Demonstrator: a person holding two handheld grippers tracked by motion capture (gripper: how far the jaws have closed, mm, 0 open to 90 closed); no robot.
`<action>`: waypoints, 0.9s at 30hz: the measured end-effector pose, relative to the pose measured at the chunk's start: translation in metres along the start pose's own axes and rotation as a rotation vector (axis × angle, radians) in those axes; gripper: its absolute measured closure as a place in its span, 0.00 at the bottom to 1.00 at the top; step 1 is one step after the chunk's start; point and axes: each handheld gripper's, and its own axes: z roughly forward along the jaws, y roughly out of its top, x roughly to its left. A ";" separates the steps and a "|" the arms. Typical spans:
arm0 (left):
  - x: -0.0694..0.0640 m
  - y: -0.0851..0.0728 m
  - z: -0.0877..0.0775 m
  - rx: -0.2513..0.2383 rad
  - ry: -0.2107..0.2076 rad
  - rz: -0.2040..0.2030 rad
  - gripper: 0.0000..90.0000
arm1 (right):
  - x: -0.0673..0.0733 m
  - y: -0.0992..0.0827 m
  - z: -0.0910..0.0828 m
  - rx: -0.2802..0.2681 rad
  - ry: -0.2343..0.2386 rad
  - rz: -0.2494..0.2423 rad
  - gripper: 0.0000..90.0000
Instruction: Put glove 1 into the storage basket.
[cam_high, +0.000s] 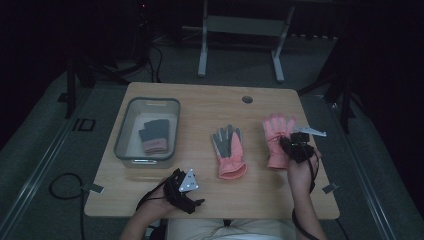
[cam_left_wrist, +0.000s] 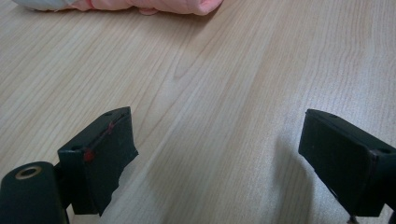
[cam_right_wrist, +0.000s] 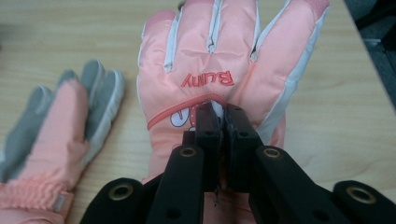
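Note:
A pink glove lies back up at the table's right, fingers pointing away; its back carries red lettering. My right gripper sits over its cuff end, jaws shut, tips pinching the fabric on the glove's back. A second pink glove with a grey palm lies palm up in the middle of the table, left of the first. My left gripper rests low at the near edge, jaws open over bare wood, and the second glove's pink cuff lies ahead of it.
A grey bin at the table's left holds a pair of dark gloves with pink cuffs. The wooden table has a cable hole at the back. A white desk frame stands on the floor beyond.

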 end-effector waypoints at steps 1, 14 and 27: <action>0.000 0.000 0.000 0.003 0.001 0.005 0.11 | 0.002 -0.003 0.003 0.007 -0.007 0.002 0.95; -0.001 -0.001 0.001 0.009 0.001 0.016 0.11 | 0.012 -0.028 0.047 0.088 -0.013 0.055 0.94; 0.000 -0.001 0.001 0.014 0.000 0.024 0.11 | 0.009 -0.019 0.041 0.066 0.029 -0.089 0.74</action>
